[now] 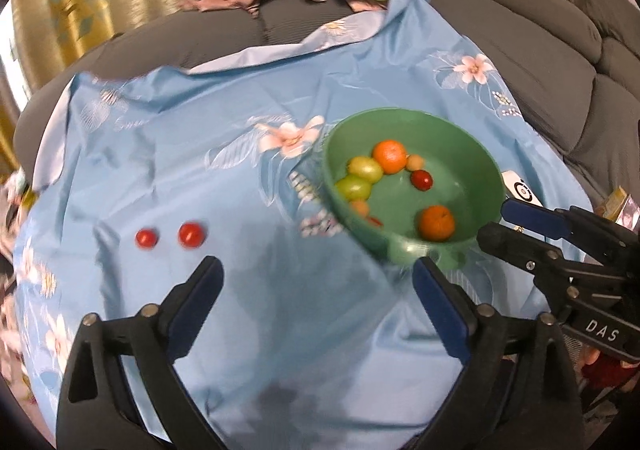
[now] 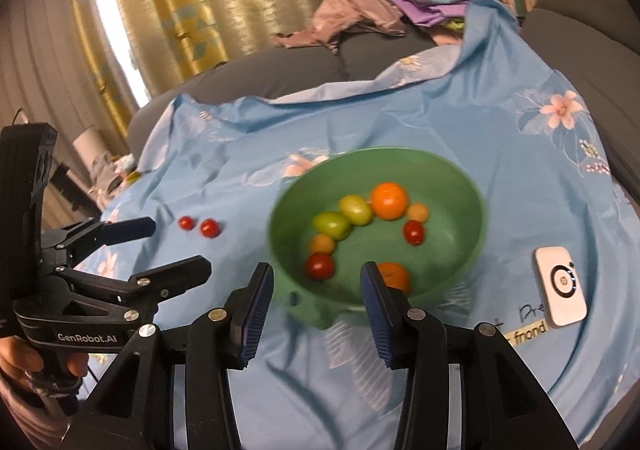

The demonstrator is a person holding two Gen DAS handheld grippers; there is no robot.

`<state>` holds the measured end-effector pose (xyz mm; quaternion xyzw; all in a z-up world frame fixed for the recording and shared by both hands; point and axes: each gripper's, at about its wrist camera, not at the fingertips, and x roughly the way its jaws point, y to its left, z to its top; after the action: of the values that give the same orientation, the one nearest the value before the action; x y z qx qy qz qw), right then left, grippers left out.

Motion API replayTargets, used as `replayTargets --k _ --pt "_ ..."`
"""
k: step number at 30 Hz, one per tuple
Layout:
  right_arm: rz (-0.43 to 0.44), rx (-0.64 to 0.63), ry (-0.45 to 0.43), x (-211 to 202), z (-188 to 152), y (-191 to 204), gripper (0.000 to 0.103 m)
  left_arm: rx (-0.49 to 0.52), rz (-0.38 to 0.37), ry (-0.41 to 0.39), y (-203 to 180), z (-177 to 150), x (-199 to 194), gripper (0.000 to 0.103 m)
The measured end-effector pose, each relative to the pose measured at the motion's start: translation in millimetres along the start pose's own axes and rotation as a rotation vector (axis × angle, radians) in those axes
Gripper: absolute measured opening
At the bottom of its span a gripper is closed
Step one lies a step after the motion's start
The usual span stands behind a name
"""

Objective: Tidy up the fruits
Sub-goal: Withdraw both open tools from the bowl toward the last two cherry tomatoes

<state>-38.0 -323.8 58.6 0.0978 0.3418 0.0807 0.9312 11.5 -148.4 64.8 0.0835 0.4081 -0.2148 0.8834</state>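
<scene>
Picking the two small red cherry tomatoes [image 1: 170, 237] off the blue floral cloth [image 1: 248, 177] is best done singly by the wide-open, empty left hand-held gripper [image 1: 318, 274]. Each is then lowered gently into the green plastic bowl [image 1: 476, 157], while the half-open right hand-held gripper [image 2: 316, 282], also empty, is kept aside.

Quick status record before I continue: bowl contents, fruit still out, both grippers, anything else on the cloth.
surface: blue floral cloth
container: green round bowl
in bowl: two oranges, two green fruits, small red and orange tomatoes
fruit outside: two small red tomatoes left of bowl
left gripper: open, empty
right gripper: open, empty, near bowl rim
other: white flat device right of bowl
</scene>
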Motion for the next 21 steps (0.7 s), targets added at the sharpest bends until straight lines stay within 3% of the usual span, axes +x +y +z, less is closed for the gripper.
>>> replayTargets --k 4,13,21 --pt "0.029 -0.034 0.013 -3.6 -5.5 18.5 0.046 -0.081 -0.011 -0.002 21.9 -22.2 -19.4 0.101" --pt "0.074 -0.114 0.023 -16.2 -17.5 60.2 0.047 -0.224 0.055 -0.031 60.1 -62.4 -61.0 0.102" --pt "0.117 -0.171 0.050 -14.7 -32.6 91.7 0.047 -0.243 0.064 -0.050 67.4 -89.0 -82.2 0.102"
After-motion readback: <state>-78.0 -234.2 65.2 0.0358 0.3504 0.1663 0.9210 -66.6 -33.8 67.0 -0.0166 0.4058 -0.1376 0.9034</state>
